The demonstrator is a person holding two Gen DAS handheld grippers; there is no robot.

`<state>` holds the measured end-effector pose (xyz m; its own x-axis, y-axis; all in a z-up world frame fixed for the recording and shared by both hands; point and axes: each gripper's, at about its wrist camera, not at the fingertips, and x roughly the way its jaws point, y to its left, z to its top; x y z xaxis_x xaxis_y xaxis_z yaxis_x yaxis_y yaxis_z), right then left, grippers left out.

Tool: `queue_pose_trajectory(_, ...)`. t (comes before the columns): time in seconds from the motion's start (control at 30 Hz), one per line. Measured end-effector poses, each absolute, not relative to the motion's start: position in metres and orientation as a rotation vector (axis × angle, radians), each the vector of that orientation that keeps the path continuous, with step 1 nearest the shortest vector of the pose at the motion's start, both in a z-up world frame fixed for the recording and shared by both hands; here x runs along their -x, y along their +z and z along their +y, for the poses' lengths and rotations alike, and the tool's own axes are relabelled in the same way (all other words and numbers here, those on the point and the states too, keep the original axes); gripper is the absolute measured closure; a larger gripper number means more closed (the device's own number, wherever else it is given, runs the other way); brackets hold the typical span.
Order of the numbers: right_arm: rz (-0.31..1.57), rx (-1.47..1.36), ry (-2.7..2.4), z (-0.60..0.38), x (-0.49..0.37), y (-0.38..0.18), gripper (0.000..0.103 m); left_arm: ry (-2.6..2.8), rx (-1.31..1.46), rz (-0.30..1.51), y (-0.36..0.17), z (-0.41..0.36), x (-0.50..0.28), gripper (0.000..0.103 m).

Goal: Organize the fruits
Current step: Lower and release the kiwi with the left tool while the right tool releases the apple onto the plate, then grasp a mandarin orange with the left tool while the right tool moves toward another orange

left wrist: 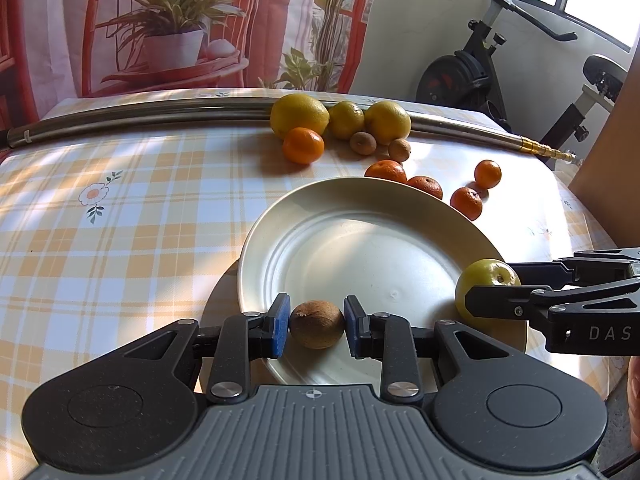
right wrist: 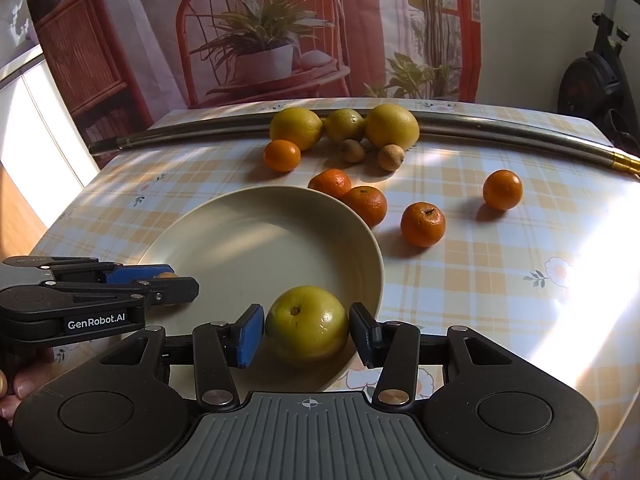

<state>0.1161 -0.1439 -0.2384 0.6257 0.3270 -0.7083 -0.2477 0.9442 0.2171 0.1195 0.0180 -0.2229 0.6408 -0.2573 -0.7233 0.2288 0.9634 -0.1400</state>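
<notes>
A: What surface is all this on?

B: A table covered by a cream oilcloth with an orange-and-blue plaid and small printed flowers (left wrist: 120, 208). Sunlight falls across it in bands and glares hard on its right side. A long, thin metal tube with a brass-coloured tip (left wrist: 160, 114) lies along the far edge.

A: And the room behind?

B: A hanging cloth printed with a red chair and a potted plant (right wrist: 260, 40) covers the far wall. To the right of it stands a black exercise bike (left wrist: 476, 68) under a window.

A: Where is the fruit?

B: Three large yellow citrus fruits (right wrist: 344, 125) sit in a row against the tube, with two small brown round fruits (right wrist: 371, 153) just in front of them. Five small orange mandarins (right wrist: 422, 224) are scattered nearer; two touch each other at the far rim of the round cream plate (right wrist: 248, 216).

A: What does the left gripper (left wrist: 316, 325) have?

B: The left gripper's blue pads sit on either side of a small brown round fruit (left wrist: 317, 324), narrowly spread and touching it or nearly so, over the plate's near rim. Whether it rests on the plate cannot be told.

A: And the right gripper (right wrist: 307, 330)?

B: The right gripper's fingers are spread wider, flanking a yellow-green apple-like fruit (right wrist: 307, 322) at the plate's near right edge. One pad looks to touch it; the other shows a thin gap, so a firm hold cannot be told.
</notes>
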Motion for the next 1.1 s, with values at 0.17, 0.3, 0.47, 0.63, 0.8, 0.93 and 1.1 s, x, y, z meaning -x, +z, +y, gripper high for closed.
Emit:
queue_pose_trajectory(0.17,0.823,-0.107,0.325,-0.145,-0.115,-0.236,0.058,-0.273,0.028,0.838,-0.221,0.016,-0.121,0.072)
queue_pose_trajectory(0.3,0.802,-0.128,0.332,-0.149,-0.114,-0.232,0.057,-0.266,0.044,0.822,-0.215,0.021,-0.122,0.072)
queue_pose_trajectory(0.47,0.768,-0.149,0.323,-0.157,-0.116,-0.222,0.057,-0.269,0.082,0.797,-0.202,0.027,-0.127,0.072)
queue_pose_trajectory(0.63,0.728,-0.159,0.297,-0.172,-0.122,-0.209,0.057,-0.273,0.098,0.763,-0.183,0.029,-0.136,0.071)
queue_pose_trajectory(0.8,0.681,-0.159,0.251,-0.194,-0.131,-0.195,0.057,-0.262,0.097,0.719,-0.164,0.029,-0.147,0.071)
queue_pose_trajectory(0.93,0.652,-0.176,0.203,-0.218,-0.139,-0.188,0.057,-0.254,0.119,0.692,-0.152,0.032,-0.156,0.071)
queue_pose_trajectory(1.1,0.622,-0.178,0.153,-0.24,-0.149,-0.181,0.057,-0.242,0.124,0.655,-0.137,0.031,-0.168,0.071)
